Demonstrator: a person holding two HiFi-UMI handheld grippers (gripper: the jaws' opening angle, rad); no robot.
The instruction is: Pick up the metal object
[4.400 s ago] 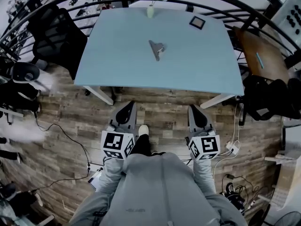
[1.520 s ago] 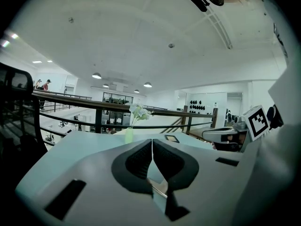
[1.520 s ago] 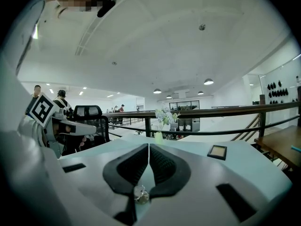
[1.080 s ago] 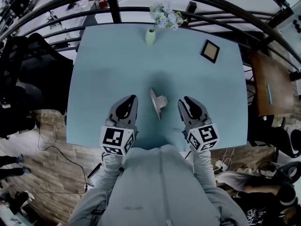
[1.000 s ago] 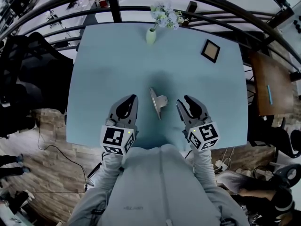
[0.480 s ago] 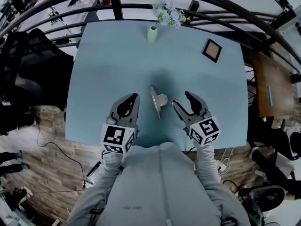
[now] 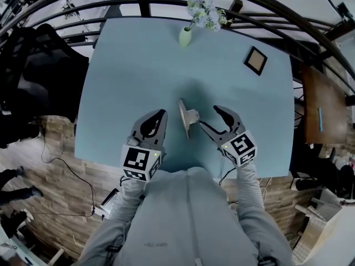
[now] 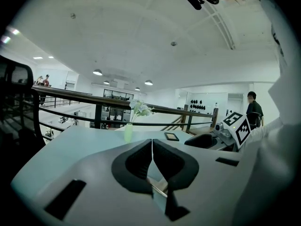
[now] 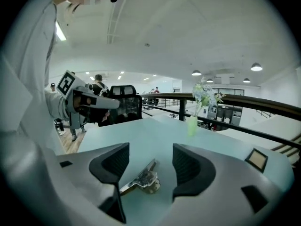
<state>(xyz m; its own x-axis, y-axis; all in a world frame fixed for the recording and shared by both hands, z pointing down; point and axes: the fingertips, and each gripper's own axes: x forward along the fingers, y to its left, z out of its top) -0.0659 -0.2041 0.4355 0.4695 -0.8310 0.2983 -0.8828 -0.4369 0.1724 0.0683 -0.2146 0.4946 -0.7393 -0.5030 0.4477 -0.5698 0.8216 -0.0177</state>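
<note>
The metal object (image 7: 186, 117), a flat shiny plate with a short knob, lies on the light blue table (image 7: 133, 76) near its front edge. My right gripper (image 7: 209, 117) points at it from the right. Its jaws are opening, and the pads touch nothing. In the right gripper view the metal object (image 9: 141, 179) lies on the table just ahead of the spread fingers (image 9: 190, 166). My left gripper (image 7: 160, 114) rests to the left of the object with its jaws shut and empty. In the left gripper view its fingertips (image 8: 151, 147) meet.
A green vase with white flowers (image 7: 186, 36) stands at the table's far edge, and a small dark picture frame (image 7: 255, 60) lies at the far right. A black railing (image 7: 166, 1) runs behind the table. A black chair (image 7: 33, 65) is on the left and a brown table (image 7: 321, 110) on the right.
The person has walked up to the table. Over the last second the right gripper's jaws have spread wide and swung left toward the metal object. The left gripper has stayed shut and still.
</note>
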